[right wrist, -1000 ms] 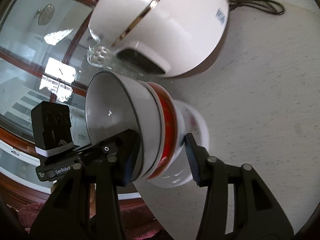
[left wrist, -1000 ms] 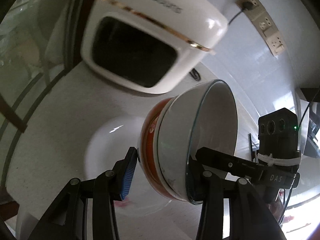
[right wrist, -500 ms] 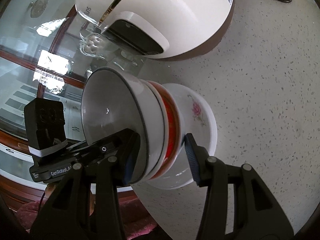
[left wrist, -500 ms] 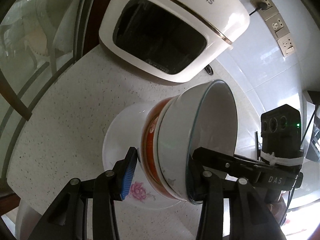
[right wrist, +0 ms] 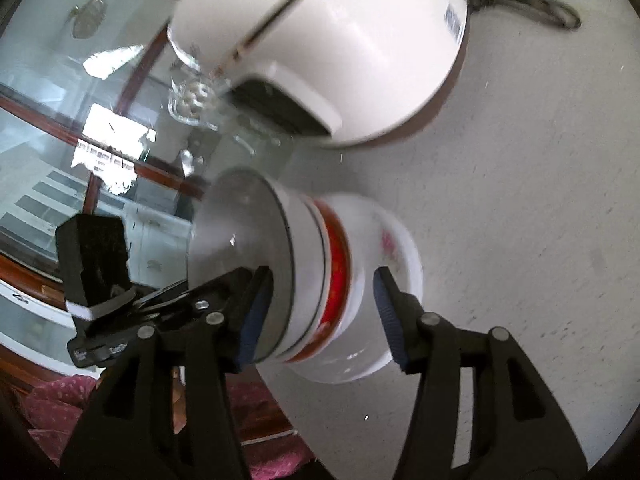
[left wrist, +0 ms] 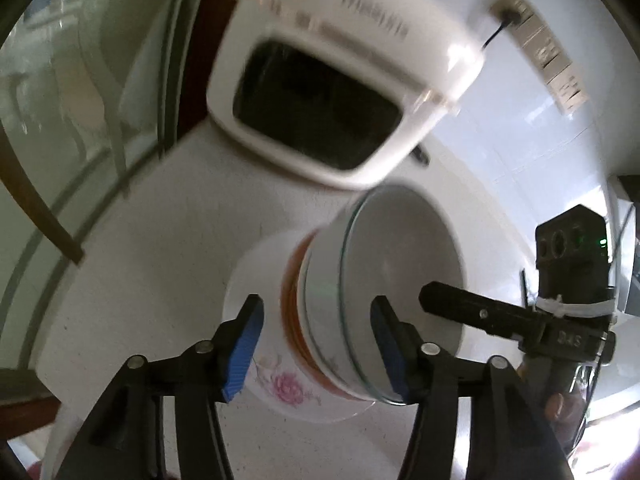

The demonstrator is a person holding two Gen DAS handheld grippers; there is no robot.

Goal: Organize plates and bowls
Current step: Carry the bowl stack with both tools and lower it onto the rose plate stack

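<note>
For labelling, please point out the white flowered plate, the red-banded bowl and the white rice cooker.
white flowered plate (left wrist: 280,388), left wrist view, pink flower
red-banded bowl (right wrist: 338,276), right wrist view, red band
white rice cooker (right wrist: 360,52), right wrist view, side wall

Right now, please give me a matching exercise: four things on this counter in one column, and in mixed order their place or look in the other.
Things:
1. plain white bowl
2. red-banded bowl
3. flowered dish
4. white appliance

Place or look:
a. bottom of the stack
b. behind the stack, with a dark window
c. uppermost, with a thin dark rim
d. nested in the middle

Pairs: 1-c, 2-d, 3-a, 4-b
</note>
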